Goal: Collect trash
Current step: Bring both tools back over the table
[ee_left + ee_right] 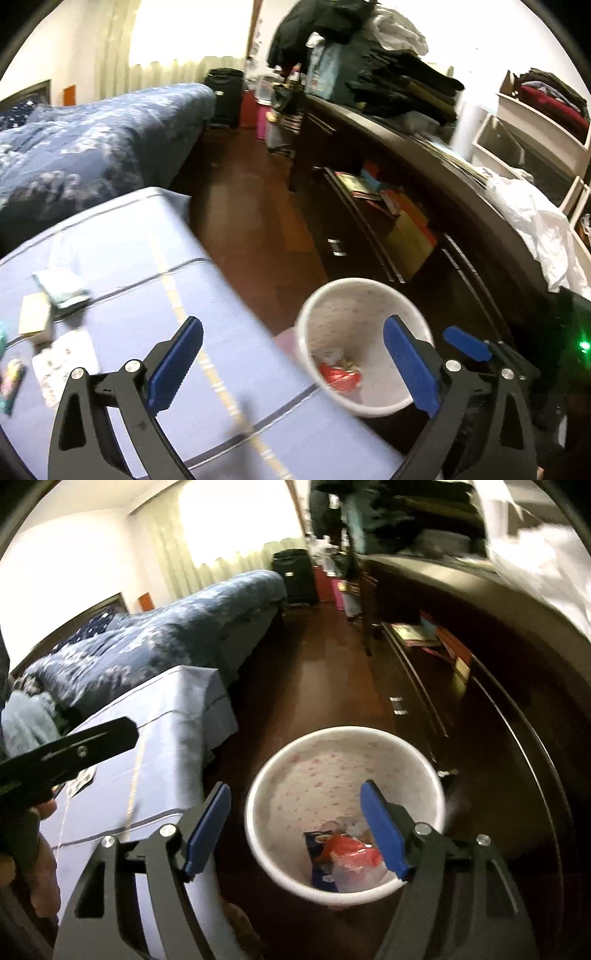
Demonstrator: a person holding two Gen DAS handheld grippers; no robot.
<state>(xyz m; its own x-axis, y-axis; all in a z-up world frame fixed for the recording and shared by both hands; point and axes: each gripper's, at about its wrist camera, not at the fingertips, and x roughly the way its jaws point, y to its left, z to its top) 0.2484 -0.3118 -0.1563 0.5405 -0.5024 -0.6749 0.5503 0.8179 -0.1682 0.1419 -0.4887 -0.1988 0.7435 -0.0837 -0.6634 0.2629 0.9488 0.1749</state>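
Right wrist view: both the right gripper (295,830) and left gripper (291,363) gape empty above the white wastebasket (288,775) holding wrappers (347,853).

Left gripper (293,363): angled downward, jaws spread wide, nothing between the blue pads (176,363). Right gripper (295,834): angled downward, jaws apart, nothing gripped. Hand (35,853) wrapped around left gripper body, seen from right wrist view.
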